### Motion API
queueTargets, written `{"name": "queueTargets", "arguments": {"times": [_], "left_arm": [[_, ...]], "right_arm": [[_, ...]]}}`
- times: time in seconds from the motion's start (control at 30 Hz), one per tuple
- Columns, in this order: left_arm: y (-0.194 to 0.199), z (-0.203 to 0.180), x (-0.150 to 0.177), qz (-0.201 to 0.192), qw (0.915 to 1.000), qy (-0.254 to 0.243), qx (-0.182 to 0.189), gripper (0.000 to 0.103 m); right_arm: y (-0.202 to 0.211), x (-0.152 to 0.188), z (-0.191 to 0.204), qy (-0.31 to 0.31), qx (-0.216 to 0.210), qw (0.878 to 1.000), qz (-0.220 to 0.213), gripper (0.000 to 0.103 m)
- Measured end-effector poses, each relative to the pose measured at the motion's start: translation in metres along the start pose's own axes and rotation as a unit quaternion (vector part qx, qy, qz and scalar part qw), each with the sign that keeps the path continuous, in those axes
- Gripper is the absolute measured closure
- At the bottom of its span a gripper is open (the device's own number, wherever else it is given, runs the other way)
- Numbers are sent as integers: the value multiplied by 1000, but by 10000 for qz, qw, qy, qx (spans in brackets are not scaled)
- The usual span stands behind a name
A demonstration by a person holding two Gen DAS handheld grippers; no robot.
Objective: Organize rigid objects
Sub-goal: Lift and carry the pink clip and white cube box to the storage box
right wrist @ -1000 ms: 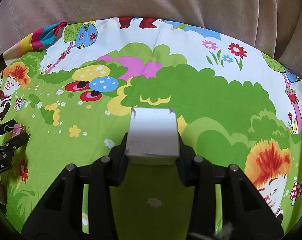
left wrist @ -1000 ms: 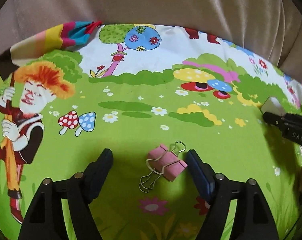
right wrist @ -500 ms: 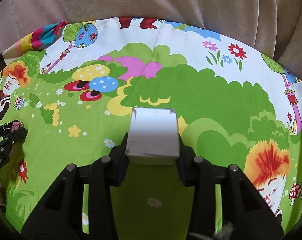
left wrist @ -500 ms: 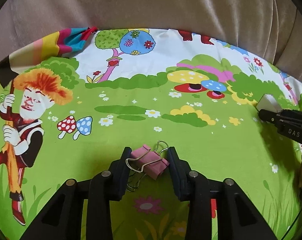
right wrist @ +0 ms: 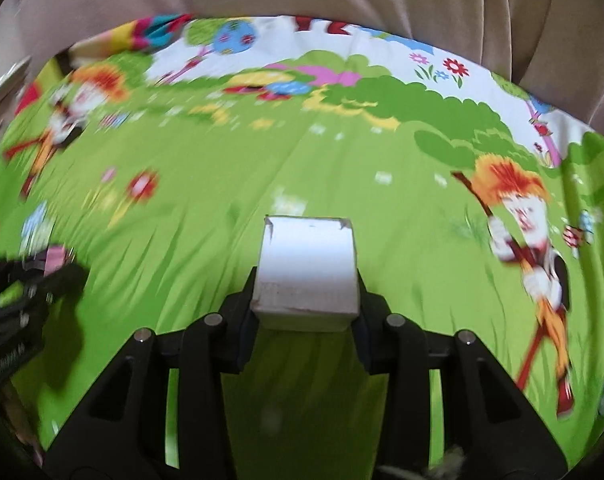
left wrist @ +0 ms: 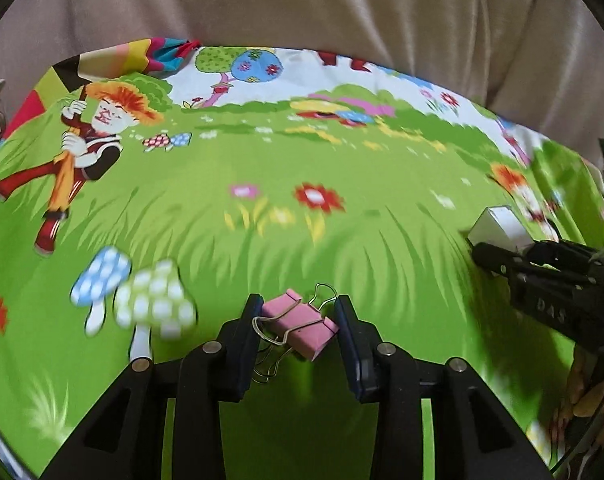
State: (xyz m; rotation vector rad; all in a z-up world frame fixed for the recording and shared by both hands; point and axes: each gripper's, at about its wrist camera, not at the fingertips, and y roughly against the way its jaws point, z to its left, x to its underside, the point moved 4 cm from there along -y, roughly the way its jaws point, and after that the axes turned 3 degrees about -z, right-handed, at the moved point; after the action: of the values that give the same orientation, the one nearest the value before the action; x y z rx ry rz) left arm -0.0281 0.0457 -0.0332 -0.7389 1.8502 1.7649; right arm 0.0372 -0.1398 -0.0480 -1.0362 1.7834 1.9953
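Left tongs clamped on pink binder clip; right tongs on white block, above cartoon cloth

Ahead of the left gripper the green patterned cloth lies flat and bare as far as the beige curtain, which closes off the far side. To its right the right gripper with a white block blocks the way. Ahead of the right gripper, cloth lies open; the left gripper stands to its left.
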Motion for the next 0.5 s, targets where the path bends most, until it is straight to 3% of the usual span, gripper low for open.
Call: {"name": "queueTargets", "arguments": {"times": [0.23, 0.5], "left_arm": [[22, -11, 24, 27, 9999, -100, 56, 66], [40, -26, 32, -10, 9996, -173, 226, 66]], "right_arm": [[42, 48, 16, 171, -76, 9998, -86, 59], [67, 54, 24, 283, 12, 9993, -252, 59]]}}
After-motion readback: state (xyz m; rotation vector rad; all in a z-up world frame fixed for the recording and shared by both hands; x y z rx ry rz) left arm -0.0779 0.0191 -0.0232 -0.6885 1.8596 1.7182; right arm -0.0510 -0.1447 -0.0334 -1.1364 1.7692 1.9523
